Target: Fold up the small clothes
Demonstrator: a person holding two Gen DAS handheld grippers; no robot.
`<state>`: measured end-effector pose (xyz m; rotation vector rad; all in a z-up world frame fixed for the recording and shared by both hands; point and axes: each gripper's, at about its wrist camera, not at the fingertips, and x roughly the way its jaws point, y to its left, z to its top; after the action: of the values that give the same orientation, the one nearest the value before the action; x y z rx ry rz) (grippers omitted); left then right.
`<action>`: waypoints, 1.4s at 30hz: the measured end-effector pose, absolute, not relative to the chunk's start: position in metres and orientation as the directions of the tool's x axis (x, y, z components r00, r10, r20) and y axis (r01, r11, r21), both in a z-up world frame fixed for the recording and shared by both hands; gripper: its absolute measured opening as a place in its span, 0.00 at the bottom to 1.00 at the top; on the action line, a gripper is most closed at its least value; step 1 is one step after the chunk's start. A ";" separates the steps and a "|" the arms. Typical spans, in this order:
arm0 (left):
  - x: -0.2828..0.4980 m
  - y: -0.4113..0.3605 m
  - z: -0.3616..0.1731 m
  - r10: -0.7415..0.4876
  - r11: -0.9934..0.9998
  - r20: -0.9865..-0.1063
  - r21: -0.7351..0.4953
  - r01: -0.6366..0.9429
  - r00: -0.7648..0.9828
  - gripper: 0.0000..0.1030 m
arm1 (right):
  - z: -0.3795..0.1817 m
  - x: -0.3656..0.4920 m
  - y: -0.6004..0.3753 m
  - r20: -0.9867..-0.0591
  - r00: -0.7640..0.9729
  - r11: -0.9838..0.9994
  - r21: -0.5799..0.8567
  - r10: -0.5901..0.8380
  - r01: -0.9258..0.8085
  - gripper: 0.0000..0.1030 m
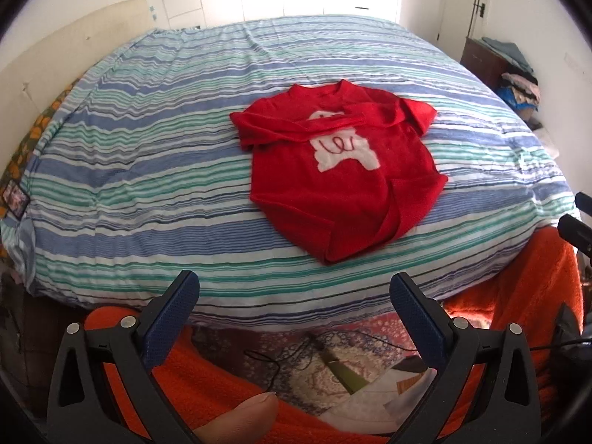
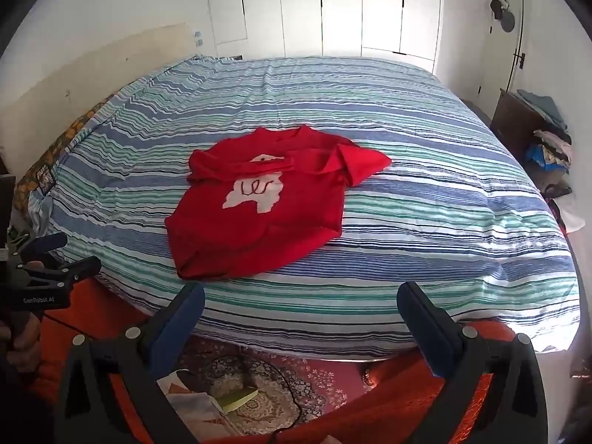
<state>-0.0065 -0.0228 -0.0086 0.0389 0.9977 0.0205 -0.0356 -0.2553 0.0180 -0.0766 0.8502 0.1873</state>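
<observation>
A bed [image 2: 425, 192] with a blue, green and white striped cover fills the frame; white wardrobe doors [image 2: 333, 11] stand brightly lit at top, a patterned rug [image 2: 266, 381] below.

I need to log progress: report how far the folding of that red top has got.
Done: the red top is laid out on the striped bedspread, one sleeve lying across its chest.
In hand: nothing. The left gripper and the right gripper hang open short of the bed, touching no cloth.
Left: essentially all the folding; its hem is still rumpled.
</observation>
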 end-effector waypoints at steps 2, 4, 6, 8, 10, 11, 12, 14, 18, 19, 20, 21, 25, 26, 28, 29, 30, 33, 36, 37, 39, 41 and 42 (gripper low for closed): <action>-0.007 -0.024 -0.011 0.032 0.999 -0.844 0.042 0.007 0.535 1.00 | 0.016 -0.037 -0.254 -0.755 0.640 0.979 0.015 0.143 -0.202 1.00; -0.008 -0.025 -0.012 0.031 0.999 -0.848 0.043 0.010 0.530 1.00 | 0.013 -0.038 -0.252 -0.761 0.630 0.978 0.028 0.156 -0.209 1.00; -0.009 -0.026 -0.012 0.030 0.999 -0.846 0.045 0.014 0.532 1.00 | 0.012 -0.039 -0.251 -0.762 0.625 0.976 0.039 0.167 -0.212 1.00; -0.010 -0.027 -0.010 0.030 0.999 -0.842 0.048 0.019 0.539 1.00 | 0.013 -0.041 -0.249 -0.757 0.630 0.976 0.043 0.172 -0.215 1.00; -0.010 -0.029 -0.009 0.022 0.999 -0.839 0.044 0.028 0.544 1.00 | 0.015 -0.043 -0.248 -0.750 0.639 0.976 0.038 0.171 -0.217 1.00; -0.010 -0.029 -0.009 0.018 0.999 -0.838 0.042 0.031 0.545 1.00 | 0.016 -0.043 -0.247 -0.748 0.642 0.976 0.034 0.168 -0.216 1.00; -0.010 -0.030 -0.009 0.015 0.999 -0.838 0.040 0.033 0.546 1.00 | 0.016 -0.043 -0.246 -0.747 0.644 0.976 0.030 0.166 -0.217 1.00; -0.010 -0.030 -0.009 0.014 0.999 -0.837 0.039 0.034 0.547 1.00 | 0.016 -0.043 -0.246 -0.749 0.642 0.976 0.029 0.164 -0.216 1.00; -0.010 -0.031 -0.008 0.020 0.999 -0.835 0.044 0.031 0.550 1.00 | 0.015 -0.042 -0.245 -0.753 0.638 0.976 0.027 0.162 -0.215 1.00; -0.010 -0.031 -0.008 0.019 0.999 -0.835 0.043 0.031 0.550 1.00 | 0.015 -0.042 -0.245 -0.753 0.638 0.976 0.026 0.161 -0.215 1.00; -0.010 -0.031 -0.008 0.017 0.999 -0.835 0.041 0.031 0.550 1.00 | 0.015 -0.042 -0.245 -0.753 0.638 0.976 0.026 0.160 -0.215 1.00; -0.010 -0.031 -0.009 0.016 0.999 -0.836 0.040 0.032 0.548 1.00 | 0.015 -0.042 -0.244 -0.754 0.638 0.977 0.025 0.159 -0.213 1.00; -0.010 -0.030 -0.010 0.012 0.999 -0.840 0.036 0.034 0.542 0.99 | 0.014 -0.040 -0.245 -0.759 0.632 0.978 0.027 0.156 -0.208 1.00; -0.010 -0.030 -0.010 0.011 0.999 -0.841 0.035 0.034 0.541 0.99 | 0.013 -0.040 -0.245 -0.760 0.631 0.978 0.026 0.155 -0.208 1.00; -0.009 -0.030 -0.011 0.010 0.999 -0.841 0.033 0.034 0.540 0.99 | 0.013 -0.040 -0.244 -0.762 0.629 0.977 0.024 0.154 -0.210 1.00; -0.009 -0.030 -0.011 0.010 0.999 -0.842 0.033 0.033 0.540 0.99 | 0.013 -0.040 -0.244 -0.763 0.628 0.977 0.023 0.154 -0.212 1.00; -0.009 -0.029 -0.011 0.011 0.999 -0.842 0.034 0.032 0.539 0.99 | 0.013 -0.040 -0.244 -0.764 0.627 0.977 0.022 0.154 -0.213 1.00; -0.010 -0.028 -0.011 0.010 0.999 -0.843 0.032 0.030 0.538 0.99 | 0.011 -0.040 -0.241 -0.768 0.622 0.976 0.022 0.154 -0.216 1.00; -0.011 -0.026 -0.012 0.008 0.999 -0.845 0.026 0.025 0.535 0.99 | 0.011 -0.039 -0.239 -0.769 0.620 0.975 0.018 0.154 -0.220 1.00; -0.011 -0.025 -0.012 0.007 0.999 -0.844 0.023 0.023 0.536 0.99 | 0.011 -0.039 -0.238 -0.769 0.620 0.975 0.016 0.154 -0.221 1.00; -0.011 -0.023 -0.012 0.003 1.000 -0.845 0.016 0.019 0.535 0.99 | 0.011 -0.039 -0.236 -0.769 0.620 0.975 0.013 0.151 -0.222 1.00; -0.012 -0.020 -0.011 0.000 1.000 -0.842 0.008 0.012 0.540 0.99 | 0.010 -0.038 -0.236 -0.772 0.618 0.976 0.013 0.149 -0.218 1.00; -0.013 -0.018 -0.010 0.000 1.000 -0.839 0.003 0.004 0.544 0.99 | 0.011 -0.037 -0.236 -0.772 0.618 0.976 0.015 0.149 -0.216 1.00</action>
<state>-0.0133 -0.0177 -0.0099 0.0043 0.9962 -0.0023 -0.0370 -0.2363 0.0109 -0.0824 0.8803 0.2104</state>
